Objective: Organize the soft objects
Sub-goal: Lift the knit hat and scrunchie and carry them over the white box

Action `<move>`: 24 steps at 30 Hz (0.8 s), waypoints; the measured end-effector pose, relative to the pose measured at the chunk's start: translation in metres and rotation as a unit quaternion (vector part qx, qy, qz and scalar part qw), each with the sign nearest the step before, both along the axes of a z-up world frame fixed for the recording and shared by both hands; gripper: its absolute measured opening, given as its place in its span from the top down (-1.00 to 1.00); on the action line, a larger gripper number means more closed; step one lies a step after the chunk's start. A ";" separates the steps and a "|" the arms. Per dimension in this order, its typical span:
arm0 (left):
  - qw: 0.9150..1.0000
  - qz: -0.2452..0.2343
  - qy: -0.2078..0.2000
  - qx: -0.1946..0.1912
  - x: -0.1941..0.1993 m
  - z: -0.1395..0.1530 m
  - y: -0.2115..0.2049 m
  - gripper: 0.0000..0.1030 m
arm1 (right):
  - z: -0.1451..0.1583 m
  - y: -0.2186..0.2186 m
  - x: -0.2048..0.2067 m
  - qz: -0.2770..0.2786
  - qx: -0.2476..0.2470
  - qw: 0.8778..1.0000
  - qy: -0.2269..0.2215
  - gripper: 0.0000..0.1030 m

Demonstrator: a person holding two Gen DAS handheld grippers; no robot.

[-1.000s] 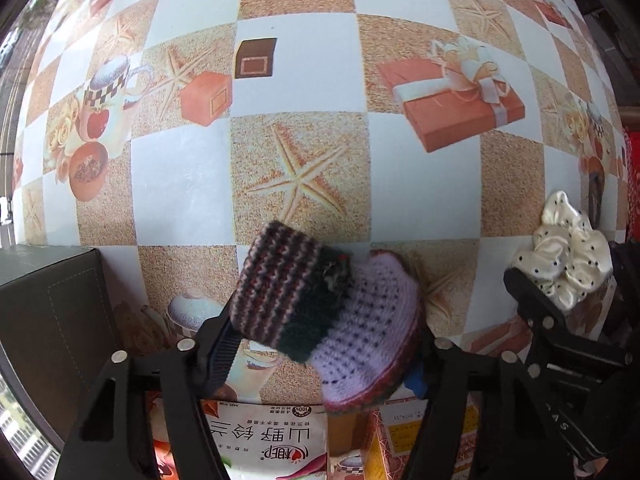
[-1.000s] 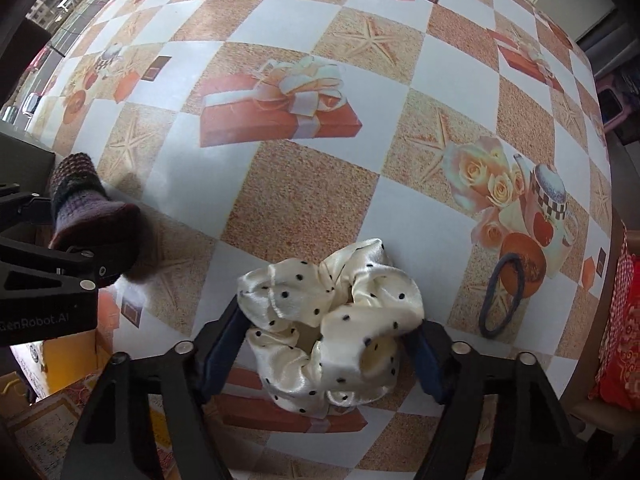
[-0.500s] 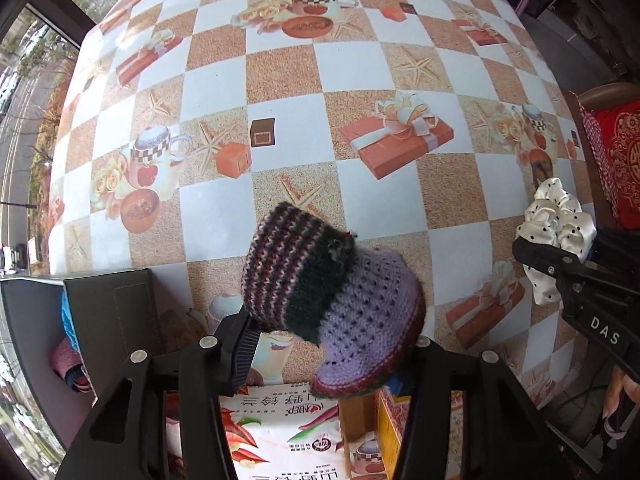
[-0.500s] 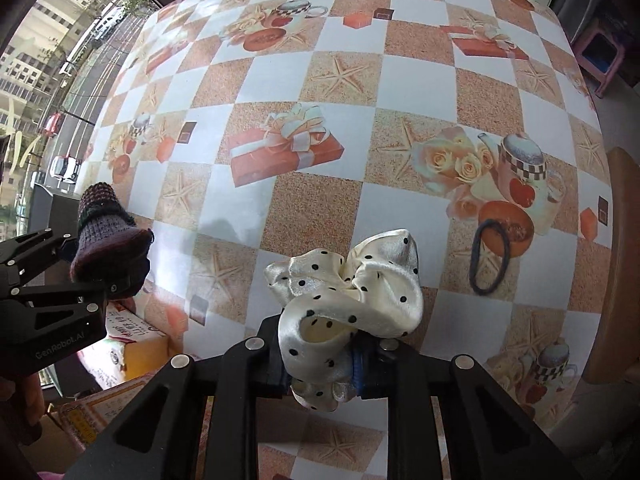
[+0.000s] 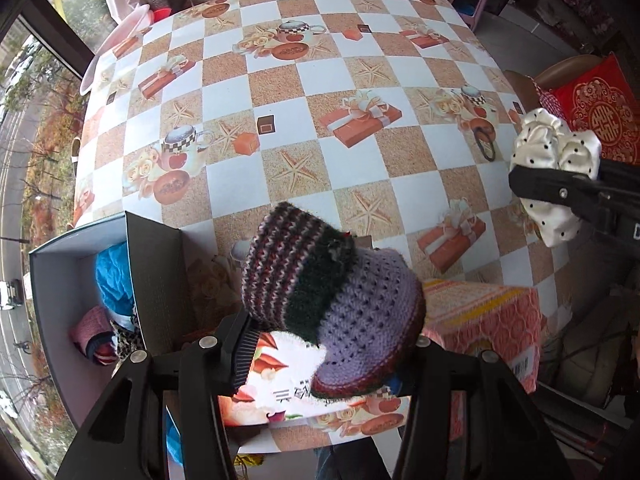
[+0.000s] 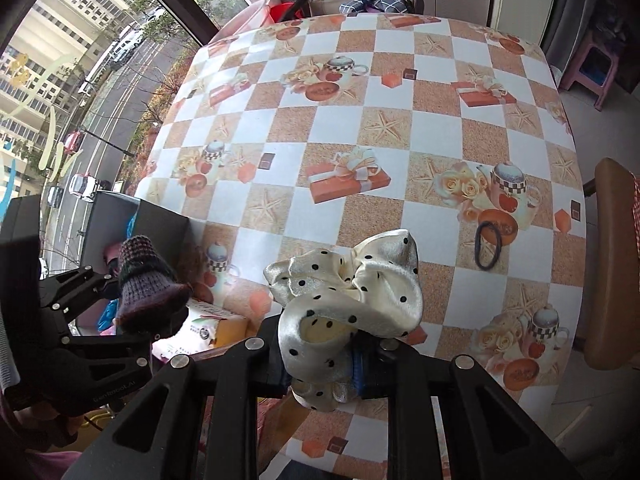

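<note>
The left claw (image 5: 332, 344) gripped the striped purple knitted hat (image 5: 328, 280) above the desk (image 5: 360, 88); the right claw (image 6: 324, 356) pinched the cream polka-dot satin scrunchie (image 6: 352, 296). The open dark grey box (image 5: 156, 264) lay just left of the hat, nearer the left hand.

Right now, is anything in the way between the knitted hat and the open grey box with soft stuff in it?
Nothing visible blocks it. The knitted hat, held by the left tool, hangs in the air above the table edge. The grey box sits just beside it with its top open. Only the box's near wall lies between them, and the hat looks higher than that wall.
</note>
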State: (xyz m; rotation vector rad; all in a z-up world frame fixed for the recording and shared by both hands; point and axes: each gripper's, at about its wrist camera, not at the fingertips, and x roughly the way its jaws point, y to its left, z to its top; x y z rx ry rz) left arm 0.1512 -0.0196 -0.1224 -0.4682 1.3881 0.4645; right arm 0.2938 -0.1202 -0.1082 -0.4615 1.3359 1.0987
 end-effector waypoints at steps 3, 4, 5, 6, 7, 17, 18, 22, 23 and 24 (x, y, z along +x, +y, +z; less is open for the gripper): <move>1.000 -0.015 -0.001 -0.003 -0.016 0.004 -0.009 -0.06 | 0.015 -0.004 -0.016 0.000 0.006 1.000 0.002 0.55; 1.000 -0.017 -0.001 -0.005 -0.021 0.005 -0.012 -0.06 | 0.019 -0.005 -0.022 0.000 0.008 1.000 0.002 0.55; 1.000 -0.020 -0.002 -0.009 -0.027 0.005 -0.014 -0.06 | 0.023 -0.006 -0.029 0.001 0.009 1.000 0.001 0.55; 1.000 -0.022 -0.002 -0.010 -0.033 0.005 -0.016 -0.06 | 0.028 -0.006 -0.036 0.003 0.011 1.000 0.000 0.55; 1.000 -0.024 -0.003 -0.011 -0.038 0.006 -0.018 -0.06 | 0.032 -0.006 -0.042 0.004 0.012 1.000 -0.001 0.55; 1.000 -0.012 -0.027 -0.003 -0.088 0.020 -0.017 -0.06 | 0.047 0.003 -0.115 0.033 0.015 0.999 0.002 0.55; 0.999 -0.009 -0.031 0.000 -0.092 0.023 -0.016 -0.06 | 0.046 0.006 -0.122 0.038 0.014 0.999 0.002 0.55; 0.999 0.009 -0.042 0.011 -0.110 0.030 -0.009 -0.06 | 0.044 0.019 -0.147 0.059 0.011 0.998 0.003 0.55; 0.999 0.015 -0.044 0.012 -0.116 0.031 -0.007 -0.06 | 0.043 0.023 -0.152 0.066 0.011 0.998 0.002 0.55; 0.999 0.021 -0.046 0.012 -0.121 0.032 -0.005 -0.06 | 0.043 0.027 -0.158 0.073 0.010 0.997 0.001 0.55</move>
